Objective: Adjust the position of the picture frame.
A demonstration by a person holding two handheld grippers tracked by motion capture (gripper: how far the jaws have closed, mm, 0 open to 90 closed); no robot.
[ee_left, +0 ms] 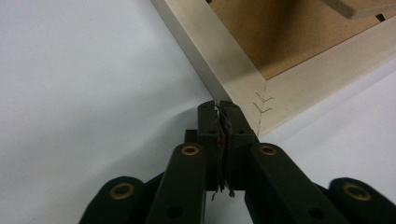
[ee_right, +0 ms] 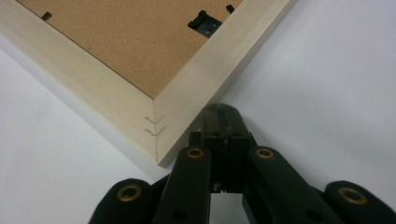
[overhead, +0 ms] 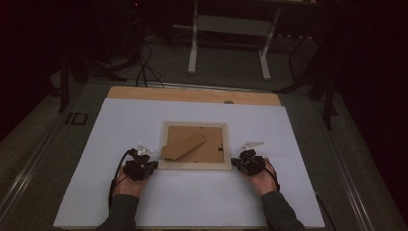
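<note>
A pale wooden picture frame [overhead: 194,165] lies face down on the white table cover [overhead: 192,197], its brown backing board [overhead: 211,144] up with a cardboard stand [overhead: 184,146] lying slanted on it. My left gripper [overhead: 150,166] rests at the frame's near left corner [ee_left: 261,109], jaws together and empty [ee_left: 219,105], tips touching or almost touching the frame's left side. At the near right corner [ee_right: 156,140] sits my right gripper [overhead: 235,162], also shut with nothing between its jaws [ee_right: 223,109], tips against the frame's right edge. A black turn clip [ee_right: 204,23] sits on the backing.
A strip of bare wooden tabletop [overhead: 192,94] shows beyond the cover's far edge. A white table stand [overhead: 231,29] is on the dark floor farther back. Cables [overhead: 142,67] run across the floor at the far left.
</note>
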